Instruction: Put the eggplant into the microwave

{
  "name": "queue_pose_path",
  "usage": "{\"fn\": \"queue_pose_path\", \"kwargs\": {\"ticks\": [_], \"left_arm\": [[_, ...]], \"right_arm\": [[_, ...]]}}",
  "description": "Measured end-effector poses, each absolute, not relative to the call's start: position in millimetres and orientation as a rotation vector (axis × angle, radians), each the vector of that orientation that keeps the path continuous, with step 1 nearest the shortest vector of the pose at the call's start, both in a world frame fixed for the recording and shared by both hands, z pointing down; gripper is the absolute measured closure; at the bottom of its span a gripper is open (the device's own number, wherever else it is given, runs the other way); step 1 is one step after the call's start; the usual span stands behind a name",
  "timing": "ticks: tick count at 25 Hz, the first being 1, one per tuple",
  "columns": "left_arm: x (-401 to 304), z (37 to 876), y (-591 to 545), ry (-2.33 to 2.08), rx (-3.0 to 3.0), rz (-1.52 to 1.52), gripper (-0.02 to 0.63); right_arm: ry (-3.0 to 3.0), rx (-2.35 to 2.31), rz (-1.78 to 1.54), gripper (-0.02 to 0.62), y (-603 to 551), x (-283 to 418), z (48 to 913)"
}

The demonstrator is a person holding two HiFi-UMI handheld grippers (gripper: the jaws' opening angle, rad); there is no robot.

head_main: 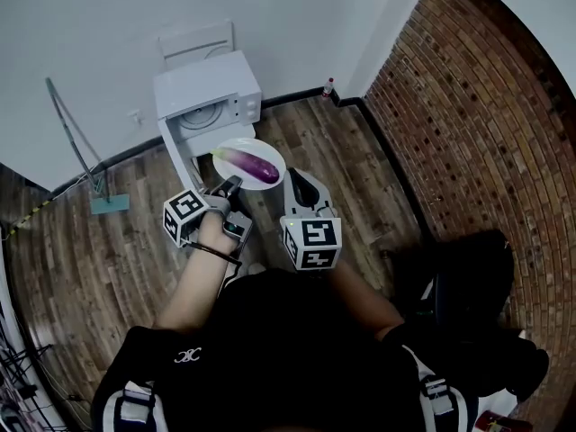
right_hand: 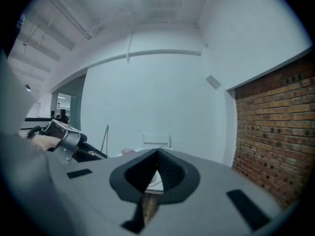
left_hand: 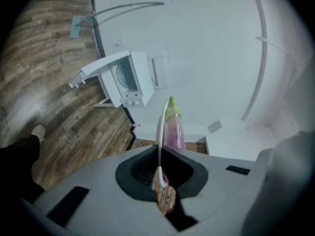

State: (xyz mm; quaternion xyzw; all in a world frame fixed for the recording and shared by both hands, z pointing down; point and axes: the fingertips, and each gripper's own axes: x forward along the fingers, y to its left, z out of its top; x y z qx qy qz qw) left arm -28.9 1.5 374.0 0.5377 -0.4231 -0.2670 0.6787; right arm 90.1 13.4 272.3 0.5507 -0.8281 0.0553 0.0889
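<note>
A purple eggplant (head_main: 247,163) lies on a white plate (head_main: 236,147) carried above the wooden floor. My left gripper (head_main: 229,185) is shut on the plate's near left rim. In the left gripper view the plate (left_hand: 161,132) runs edge-on out of the jaws, with the eggplant (left_hand: 173,127) on it. My right gripper (head_main: 295,180) holds the plate's right rim, and a strip of white plate (right_hand: 155,178) shows between its closed jaws (right_hand: 157,154). Just beyond the plate a white microwave (head_main: 207,93) stands on the floor against the wall, its door (head_main: 180,156) swung open. The same microwave (left_hand: 130,80) shows in the left gripper view.
A brick wall (head_main: 468,106) runs along the right. A small bottle (head_main: 328,86) stands in the corner. A green pan on a thin rod (head_main: 108,203) leans at the left wall. A shoe (left_hand: 38,131) rests on the floor.
</note>
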Motion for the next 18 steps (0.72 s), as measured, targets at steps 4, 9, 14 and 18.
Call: {"fn": "queue_pose_path", "kwargs": {"ticks": [4, 9, 14, 18], "left_arm": [[-32, 385, -24, -0.952, 1.193, -0.593, 0.588], [-33, 394, -45, -0.959, 1.182, -0.576, 0.588], [-43, 400, -57, -0.983, 1.169, -0.581, 0.588], [-52, 402, -66, -1.015, 1.147, -0.613, 0.588]], "right_arm": [[-2.455, 1.639, 0.17, 0.591, -12, 89, 279], [-2.449, 1.633, 0.214, 0.591, -35, 88, 289], [-2.469, 1.605, 0.254, 0.591, -54, 79, 297], [-2.506, 1.536, 0.251, 0.591, -73, 67, 300]]}}
